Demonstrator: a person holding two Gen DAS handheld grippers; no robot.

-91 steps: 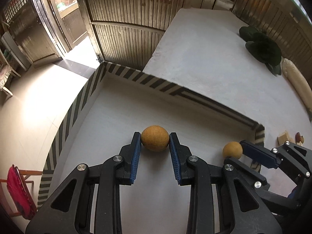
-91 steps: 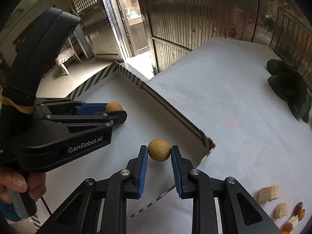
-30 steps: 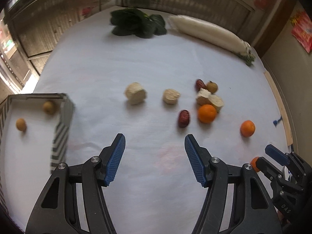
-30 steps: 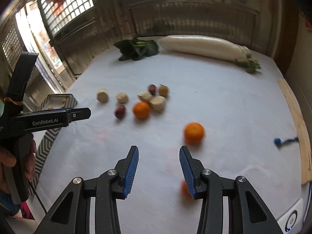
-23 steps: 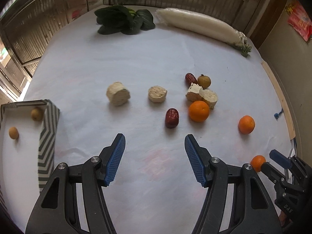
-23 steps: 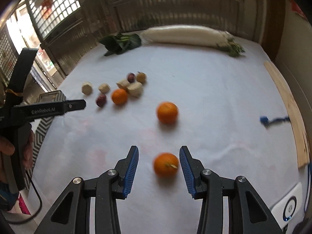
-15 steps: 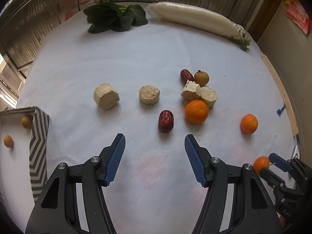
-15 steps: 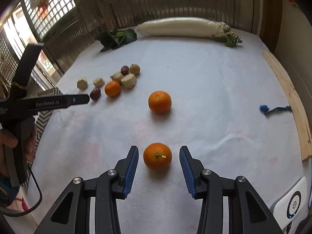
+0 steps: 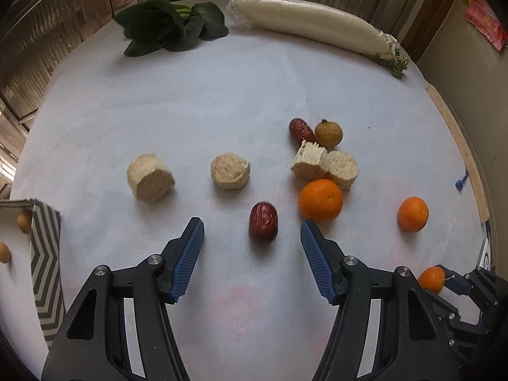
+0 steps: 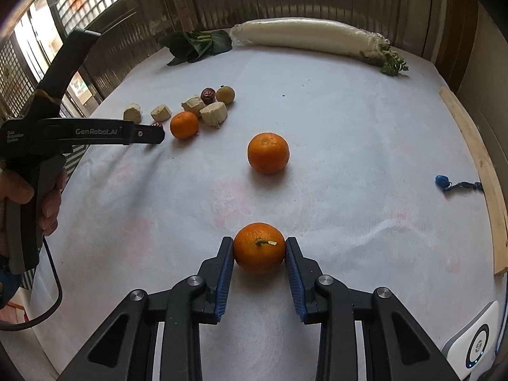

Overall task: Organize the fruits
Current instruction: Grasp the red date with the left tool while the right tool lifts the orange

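Now the right gripper [image 10: 258, 252] has just been closing, and its blue pads touch both sides of a small stemmed orange [image 10: 259, 247] that sits on the white tablecloth [image 10: 349, 127]; half a second ago the jaws stood clear of it on either side. That suggests the orange is gripped but not yet lifted. Beyond this orange, toward the long white radish [image 10: 304, 36] at the far edge of the table, lies a second orange [image 10: 268, 152], and farther left of that a third orange [image 10: 184, 124] beside pale chunks of cut food. The left gripper [image 9: 252, 243] hangs open with nothing held; a dark red date [image 9: 263, 221] lies just ahead of its fingertips, closer than a second ago, so it looks like the next pick. Left of the date, at the edge of the left wrist view, stands a striped box [image 9: 44, 254] holding two small brown fruits, probably where the fruit belongs.
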